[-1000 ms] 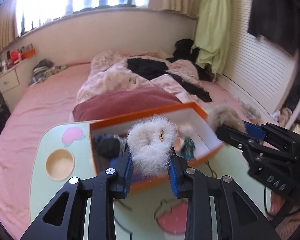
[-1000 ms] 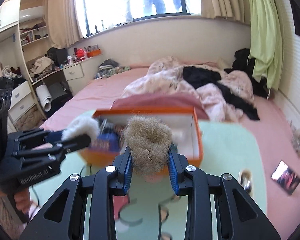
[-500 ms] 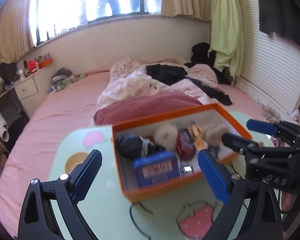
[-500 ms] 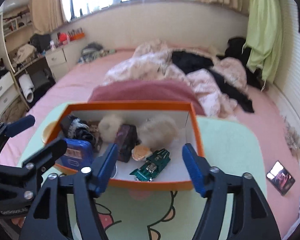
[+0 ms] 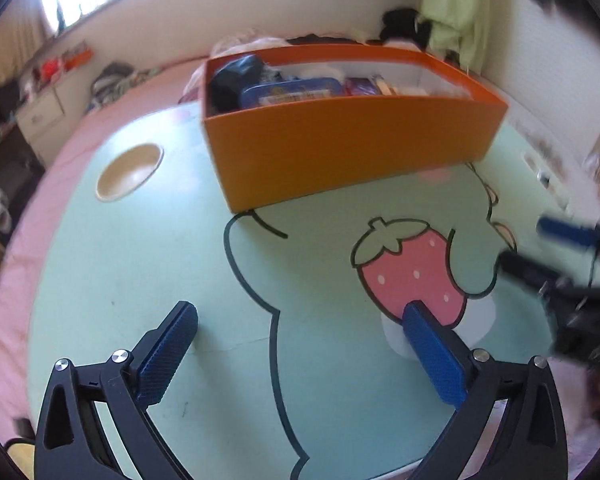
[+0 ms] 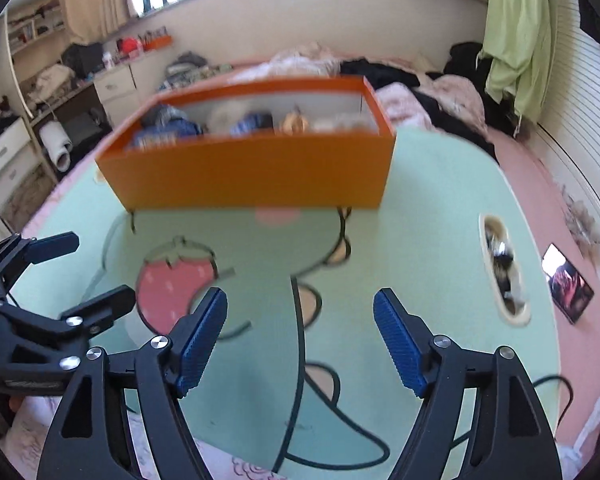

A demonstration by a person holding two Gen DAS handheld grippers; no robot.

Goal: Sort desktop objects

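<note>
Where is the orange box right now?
The orange box sits on the far part of the green cartoon table, beyond the painted strawberry. In both wrist views it is ahead of the open, empty grippers.

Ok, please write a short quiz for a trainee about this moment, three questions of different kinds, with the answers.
1. True or false: the left gripper holds a fluffy ball.
2. What colour is the box on the table?
3. The right gripper has its jaws: A) open and empty, B) shut on a toy car, C) out of view.

Key: 1 false, its jaws are open and empty; 2 orange; 3 A.
</note>
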